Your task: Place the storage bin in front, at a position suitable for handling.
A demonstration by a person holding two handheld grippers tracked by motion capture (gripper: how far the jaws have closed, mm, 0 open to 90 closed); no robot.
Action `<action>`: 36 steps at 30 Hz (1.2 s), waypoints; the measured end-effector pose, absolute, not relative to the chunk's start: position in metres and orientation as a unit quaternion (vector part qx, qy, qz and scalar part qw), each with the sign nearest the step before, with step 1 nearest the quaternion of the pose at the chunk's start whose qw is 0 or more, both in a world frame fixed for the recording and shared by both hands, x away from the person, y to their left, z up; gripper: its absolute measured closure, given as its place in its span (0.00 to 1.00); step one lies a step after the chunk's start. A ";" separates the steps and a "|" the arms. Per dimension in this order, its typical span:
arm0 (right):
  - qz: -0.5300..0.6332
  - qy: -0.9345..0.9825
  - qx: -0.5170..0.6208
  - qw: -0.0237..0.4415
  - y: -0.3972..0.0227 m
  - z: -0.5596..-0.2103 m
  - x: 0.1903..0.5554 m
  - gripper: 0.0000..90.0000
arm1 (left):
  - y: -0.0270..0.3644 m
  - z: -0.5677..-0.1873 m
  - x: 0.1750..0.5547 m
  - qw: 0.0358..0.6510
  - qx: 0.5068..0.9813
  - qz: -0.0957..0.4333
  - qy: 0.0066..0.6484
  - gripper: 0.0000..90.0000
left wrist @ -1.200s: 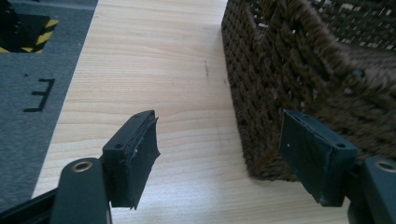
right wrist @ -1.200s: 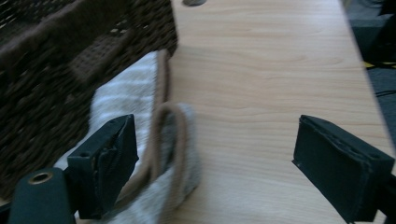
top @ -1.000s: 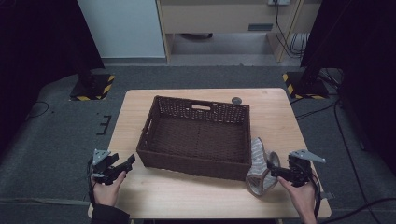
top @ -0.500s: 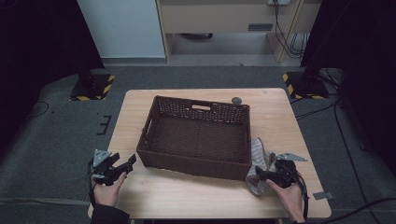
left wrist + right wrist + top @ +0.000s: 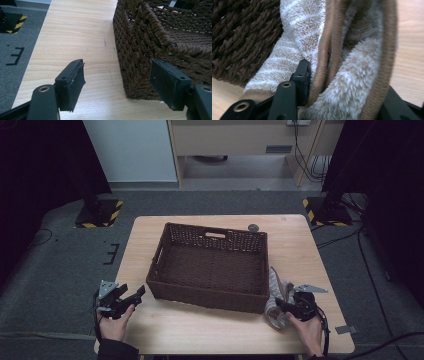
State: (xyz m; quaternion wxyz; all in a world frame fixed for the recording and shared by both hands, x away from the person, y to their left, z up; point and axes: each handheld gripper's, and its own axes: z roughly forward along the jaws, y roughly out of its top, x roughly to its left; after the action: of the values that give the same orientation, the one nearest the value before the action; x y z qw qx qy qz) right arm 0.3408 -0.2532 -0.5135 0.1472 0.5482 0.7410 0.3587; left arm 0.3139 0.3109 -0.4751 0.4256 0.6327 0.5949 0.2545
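Seen from the high view, a pale wooden table fills the middle of the frame, with dark grey floor around it. At the lower left of the frame, a hand holds the left gripper near the table's front left corner; its jaws stand wide apart with nothing between them, pointing toward the near left corner of a dark brown woven basket. In the left gripper view the basket's corner sits just past the jaw at the right of that frame. The basket occupies the centre of the table. At the lower right of the frame, a fluffy beige and white striped towel lies bunched against the basket's right end. The right gripper has just been closing on it; in the right gripper view the towel's brown-edged folds are squeezed between the jaws.
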 end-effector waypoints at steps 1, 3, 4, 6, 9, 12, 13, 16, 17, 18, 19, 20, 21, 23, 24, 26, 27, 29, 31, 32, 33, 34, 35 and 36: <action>0.353 0.743 0.546 0.158 -0.256 -0.511 0.341 0.66 | 0.311 -0.475 0.314 0.427 0.632 0.254 0.595 0.29; 0.339 0.739 0.552 0.187 -0.268 -0.506 0.343 0.66 | 0.311 -0.475 0.314 0.429 0.632 0.254 0.594 0.29; 0.329 0.738 0.554 0.199 -0.276 -0.504 0.344 0.66 | 0.310 -0.475 0.314 0.428 0.633 0.253 0.593 0.30; 0.315 0.734 0.562 0.215 -0.287 -0.502 0.348 0.65 | 0.309 -0.475 0.314 0.429 0.635 0.254 0.591 0.30; 0.309 0.741 0.561 0.201 -0.293 -0.509 0.354 0.60 | 0.309 -0.475 0.314 0.428 0.635 0.254 0.590 0.30; 0.326 0.735 0.561 0.200 -0.293 -0.506 0.354 0.47 | 0.310 -0.475 0.315 0.428 0.633 0.255 0.592 0.30; 0.334 0.731 0.559 0.205 -0.293 -0.503 0.353 0.39 | 0.311 -0.475 0.316 0.428 0.633 0.255 0.593 0.30; 0.364 0.715 0.556 0.216 -0.290 -0.495 0.348 0.27 | 0.312 -0.475 0.316 0.429 0.630 0.254 0.595 0.30; 0.370 0.712 0.554 0.220 -0.288 -0.492 0.347 0.23 | 0.312 -0.475 0.316 0.430 0.629 0.253 0.596 0.30; 0.377 0.708 0.553 0.223 -0.286 -0.490 0.347 0.20 | 0.312 -0.475 0.316 0.430 0.629 0.253 0.596 0.30; 0.377 0.708 0.553 0.223 -0.286 -0.490 0.347 0.20 | 0.312 -0.475 0.316 0.431 0.629 0.253 0.596 0.30; 0.378 0.710 0.551 0.222 -0.279 -0.490 0.346 0.18 | 0.312 -0.475 0.316 0.432 0.629 0.253 0.595 0.30; 0.370 0.712 0.552 0.226 -0.275 -0.492 0.347 0.17 | 0.312 -0.474 0.316 0.433 0.628 0.253 0.596 0.30; 0.343 0.719 0.562 0.225 -0.268 -0.498 0.351 0.16 | 0.312 -0.474 0.315 0.434 0.626 0.253 0.596 0.30; 0.330 0.722 0.566 0.223 -0.266 -0.502 0.353 0.16 | 0.312 -0.473 0.315 0.438 0.622 0.251 0.599 0.30; 0.319 0.725 0.570 0.218 -0.264 -0.509 0.357 0.17 | 0.313 -0.472 0.315 0.439 0.621 0.253 0.597 0.30; 0.320 0.724 0.572 0.214 -0.265 -0.511 0.359 0.21 | 0.313 -0.471 0.315 0.440 0.620 0.255 0.597 0.30; 0.322 0.722 0.572 0.216 -0.266 -0.512 0.357 0.36 | 0.314 -0.467 0.316 0.446 0.617 0.256 0.597 0.30; 0.321 0.722 0.575 0.213 -0.271 -0.509 0.356 0.55 | 0.315 -0.464 0.317 0.453 0.609 0.256 0.598 0.30; 0.321 0.722 0.575 0.213 -0.271 -0.509 0.356 0.55 | 0.315 -0.464 0.317 0.453 0.609 0.256 0.598 0.31; 0.321 0.720 0.575 0.218 -0.277 -0.507 0.354 0.69 | 0.315 -0.461 0.319 0.457 0.610 0.257 0.595 0.31; 0.321 0.720 0.575 0.218 -0.277 -0.507 0.354 0.69 | 0.315 -0.461 0.319 0.457 0.610 0.257 0.595 0.31; 0.315 0.718 0.578 0.227 -0.283 -0.504 0.354 0.73 | 0.315 -0.459 0.323 0.456 0.611 0.256 0.594 0.31; 0.305 0.721 0.576 0.237 -0.286 -0.503 0.354 0.73 | 0.315 -0.457 0.326 0.457 0.611 0.255 0.594 0.31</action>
State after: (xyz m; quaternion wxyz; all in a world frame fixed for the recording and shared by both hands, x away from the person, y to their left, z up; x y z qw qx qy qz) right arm 0.3544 -0.2862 -0.5033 0.2372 0.5760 0.7205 0.3047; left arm 0.3257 0.3151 -0.4575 0.4569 0.6112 0.5937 0.2552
